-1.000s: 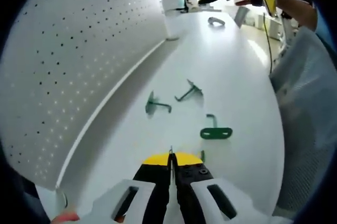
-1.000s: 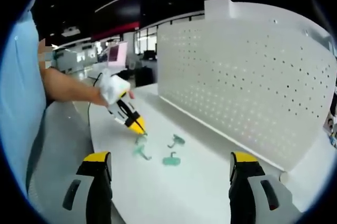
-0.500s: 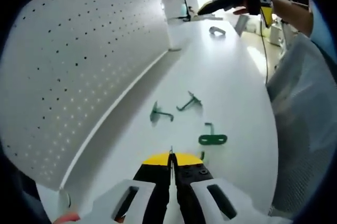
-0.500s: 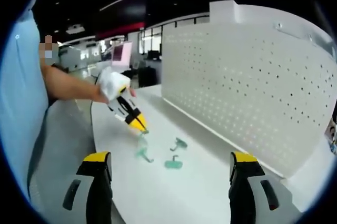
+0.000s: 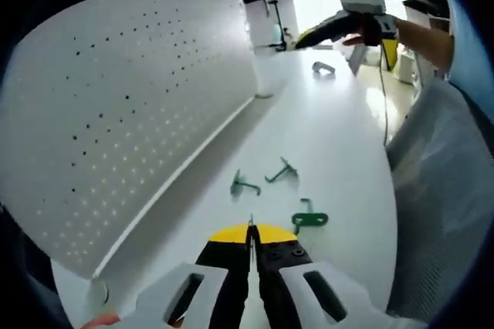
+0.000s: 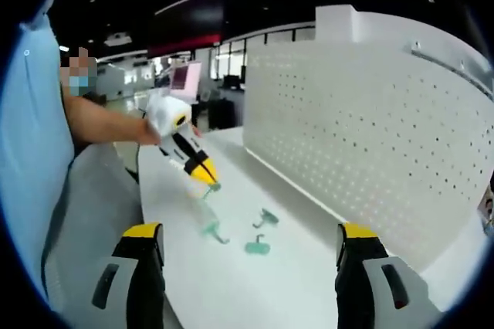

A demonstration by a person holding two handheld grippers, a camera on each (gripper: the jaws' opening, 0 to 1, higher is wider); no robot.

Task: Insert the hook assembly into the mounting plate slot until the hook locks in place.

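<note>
Hooks, green and small, lie on the white table (image 5: 340, 136); in the left gripper view we count three of them: one (image 5: 244, 184) nearest the pegboard (image 5: 131, 105), a second (image 5: 282, 171) just beside it, and a flat-based one (image 5: 309, 218) nearest our jaws. The left gripper (image 5: 250, 242) has its jaws pressed together with a thin sliver of something at the tip; we cannot tell what it is. In the right gripper view we see the same left gripper (image 6: 207, 178) from the other side, raised above the table, with what looks like a green piece at its yellow tip, though it is too small to be sure. Below it, in that view, we again count three green hooks on the table (image 6: 270, 290): one (image 6: 211, 229) nearest the table's near edge, one (image 6: 267, 217) nearer the pegboard (image 6: 370, 151), and the flat-based one (image 6: 257, 248) between them and us. The right gripper (image 6: 251, 248) has its jaws spread wide apart and holds nothing. In the left gripper view the right gripper (image 5: 351, 24) shows far off above the table, a hand (image 5: 369, 28) around it. One more small grey piece (image 5: 323, 69) lies on the far table.
</note>
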